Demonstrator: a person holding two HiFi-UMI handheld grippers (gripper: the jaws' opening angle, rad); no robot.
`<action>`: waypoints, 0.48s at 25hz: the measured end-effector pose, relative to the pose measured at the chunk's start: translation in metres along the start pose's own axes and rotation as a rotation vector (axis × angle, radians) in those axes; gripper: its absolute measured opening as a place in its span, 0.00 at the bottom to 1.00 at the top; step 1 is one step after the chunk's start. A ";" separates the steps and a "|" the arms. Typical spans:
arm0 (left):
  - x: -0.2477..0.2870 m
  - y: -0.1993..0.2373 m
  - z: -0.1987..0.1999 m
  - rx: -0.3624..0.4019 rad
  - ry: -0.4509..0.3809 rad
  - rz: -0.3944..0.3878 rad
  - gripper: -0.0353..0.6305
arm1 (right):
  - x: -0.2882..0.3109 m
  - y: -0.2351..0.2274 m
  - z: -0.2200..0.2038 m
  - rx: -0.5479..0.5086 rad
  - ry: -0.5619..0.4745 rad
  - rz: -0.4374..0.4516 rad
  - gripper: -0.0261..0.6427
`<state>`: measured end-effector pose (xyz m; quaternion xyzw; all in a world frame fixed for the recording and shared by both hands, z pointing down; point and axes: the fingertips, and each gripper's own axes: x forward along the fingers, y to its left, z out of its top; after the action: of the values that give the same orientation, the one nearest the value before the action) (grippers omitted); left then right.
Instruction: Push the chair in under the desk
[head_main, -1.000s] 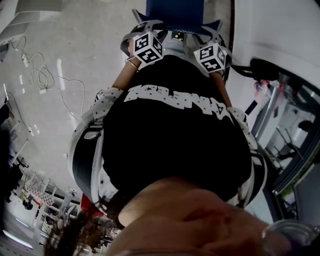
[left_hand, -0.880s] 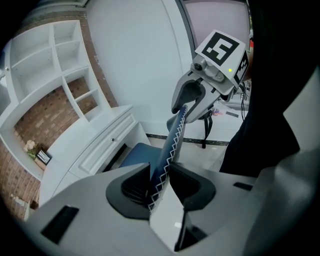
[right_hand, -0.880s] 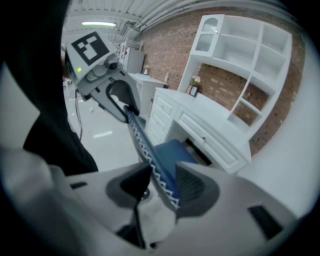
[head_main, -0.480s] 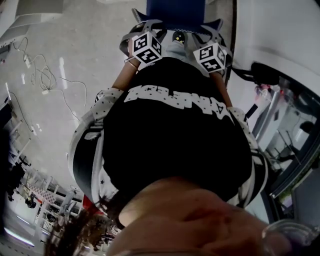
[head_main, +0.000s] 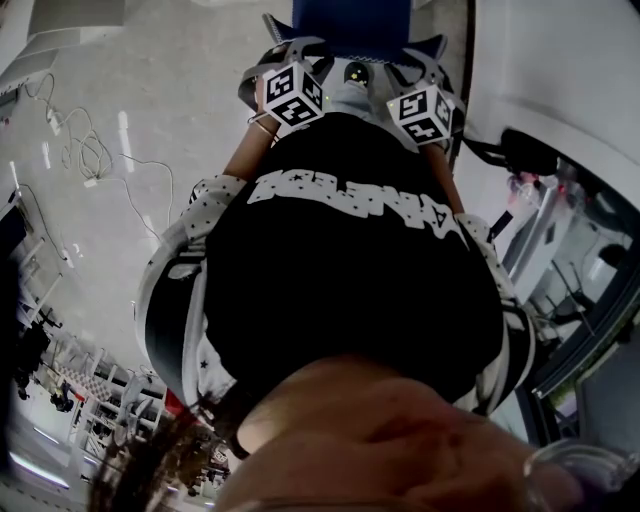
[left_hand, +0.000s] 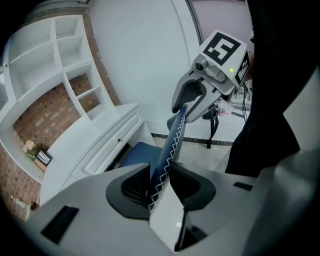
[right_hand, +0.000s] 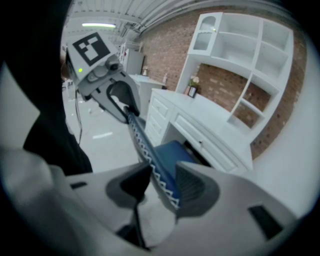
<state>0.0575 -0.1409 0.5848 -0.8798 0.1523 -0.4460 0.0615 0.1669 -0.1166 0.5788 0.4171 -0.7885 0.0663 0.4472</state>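
Observation:
The chair has a blue back (head_main: 350, 25) with white zigzag stitching along its edge (left_hand: 170, 145) and a blue seat (left_hand: 135, 152), which sits partly under the white desk (left_hand: 100, 142). My left gripper (left_hand: 159, 182) is shut on the left side of the chair back, with the stitched edge between its pads. My right gripper (right_hand: 162, 185) is shut on the right side of the same back (right_hand: 150, 150), beside the seat (right_hand: 175, 147) and the desk (right_hand: 200, 125). In the head view both grippers, left (head_main: 275, 55) and right (head_main: 432, 58), hold the back in front of the person's black shirt.
White shelving (right_hand: 240, 55) stands on the desk against a brick wall. A small flower pot and a frame (left_hand: 36, 151) sit on the desk top. Cables (head_main: 80, 150) lie on the floor to the left. A black stand (head_main: 520, 150) and metal frames are at the right.

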 end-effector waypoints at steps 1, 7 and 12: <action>0.001 0.001 0.000 0.000 0.002 0.000 0.28 | 0.001 -0.002 0.001 0.000 -0.001 -0.001 0.29; 0.005 0.012 0.004 -0.004 0.006 0.011 0.28 | 0.006 -0.013 0.006 -0.006 -0.010 -0.007 0.29; 0.010 0.023 0.003 -0.003 0.019 0.011 0.28 | 0.014 -0.019 0.010 -0.007 -0.013 -0.004 0.29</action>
<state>0.0609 -0.1655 0.5847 -0.8748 0.1586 -0.4537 0.0613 0.1704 -0.1420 0.5780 0.4175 -0.7907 0.0600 0.4437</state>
